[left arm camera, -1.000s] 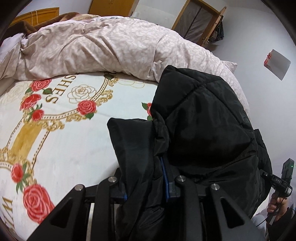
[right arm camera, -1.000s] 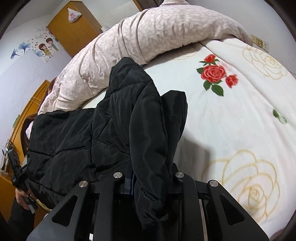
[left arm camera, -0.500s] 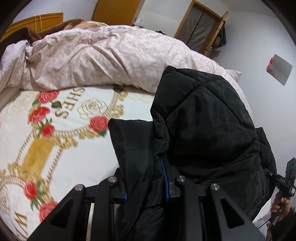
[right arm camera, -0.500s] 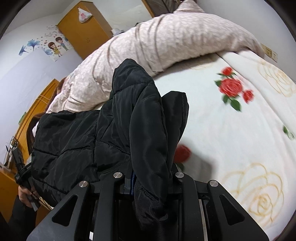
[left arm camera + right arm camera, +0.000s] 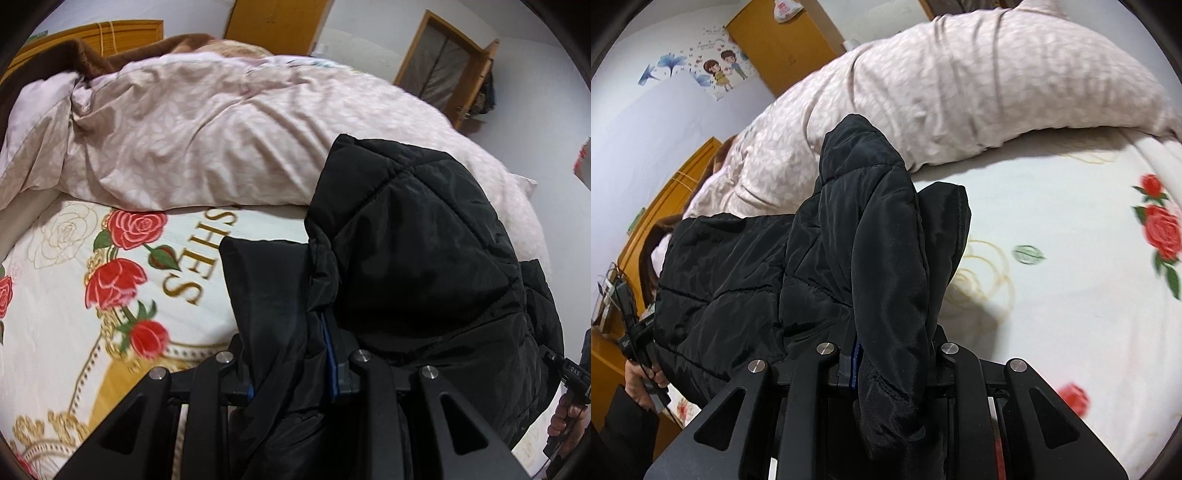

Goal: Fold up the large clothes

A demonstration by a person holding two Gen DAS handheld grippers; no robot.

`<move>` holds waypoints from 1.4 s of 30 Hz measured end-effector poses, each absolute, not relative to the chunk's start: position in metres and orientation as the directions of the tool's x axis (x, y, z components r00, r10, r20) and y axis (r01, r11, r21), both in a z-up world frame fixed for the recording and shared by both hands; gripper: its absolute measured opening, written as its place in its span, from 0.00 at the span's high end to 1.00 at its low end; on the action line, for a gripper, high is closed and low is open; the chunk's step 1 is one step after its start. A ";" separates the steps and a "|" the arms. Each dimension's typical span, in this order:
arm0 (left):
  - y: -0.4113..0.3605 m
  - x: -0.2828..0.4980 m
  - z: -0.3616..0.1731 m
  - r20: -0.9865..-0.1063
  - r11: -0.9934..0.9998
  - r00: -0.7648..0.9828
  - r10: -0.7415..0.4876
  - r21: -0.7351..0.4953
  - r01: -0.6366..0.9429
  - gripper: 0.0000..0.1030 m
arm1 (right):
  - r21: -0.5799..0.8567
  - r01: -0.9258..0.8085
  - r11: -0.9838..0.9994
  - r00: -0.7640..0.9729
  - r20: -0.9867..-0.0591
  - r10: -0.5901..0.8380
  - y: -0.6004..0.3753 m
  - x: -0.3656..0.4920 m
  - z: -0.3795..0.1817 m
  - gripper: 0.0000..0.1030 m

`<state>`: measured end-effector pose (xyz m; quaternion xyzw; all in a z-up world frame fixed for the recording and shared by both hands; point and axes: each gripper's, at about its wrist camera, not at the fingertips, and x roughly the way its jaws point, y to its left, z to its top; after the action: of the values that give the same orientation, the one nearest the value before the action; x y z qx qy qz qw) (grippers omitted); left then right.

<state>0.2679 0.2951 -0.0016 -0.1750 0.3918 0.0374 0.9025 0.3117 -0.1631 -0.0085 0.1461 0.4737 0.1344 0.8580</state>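
A black quilted jacket (image 5: 406, 258) hangs between both grippers above the bed. My left gripper (image 5: 291, 369) is shut on a bunched fold of the jacket, whose cloth hides most of the pads. In the right wrist view the same black jacket (image 5: 746, 280) stretches off to the left, and my right gripper (image 5: 886, 369) is shut on another bunched fold of it. A loose flap (image 5: 942, 236) droops forward over the right gripper. The person's other hand (image 5: 639, 380) shows at the lower left with its gripper handle.
Beneath lies a white bed sheet (image 5: 55, 332) printed with red roses and gold lettering. A rumpled pink duvet (image 5: 207, 133) is heaped along the far side of the bed. Wooden doors and a wardrobe (image 5: 783, 40) stand against the walls behind.
Both grippers have carried the jacket forward across the bed towards the pink duvet; the rose print has slid back beneath them. Both grips are unchanged.
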 end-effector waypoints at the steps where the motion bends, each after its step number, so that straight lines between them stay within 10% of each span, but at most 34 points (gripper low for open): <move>1: 0.301 0.274 -0.010 -0.727 0.936 0.684 -0.062 -0.281 -0.213 0.72 | 0.375 -0.090 0.923 0.508 -0.779 0.367 -0.161 0.316 -0.014 0.78; 16: 0.338 0.268 -0.074 -0.801 0.888 0.598 0.035 -0.250 -0.387 0.46 | 0.312 0.006 0.950 0.422 -0.862 0.280 -0.169 0.318 -0.048 0.42; 42: 0.254 0.295 -0.051 -0.789 0.955 0.610 0.070 -0.123 -0.269 0.37 | 0.112 -0.117 0.987 0.454 -0.877 0.153 -0.121 0.350 -0.051 0.41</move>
<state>0.2947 0.2544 -0.0509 -0.1155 0.4311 0.0953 0.8898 0.3495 -0.1211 -0.0514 0.0177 0.5163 0.0792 0.8526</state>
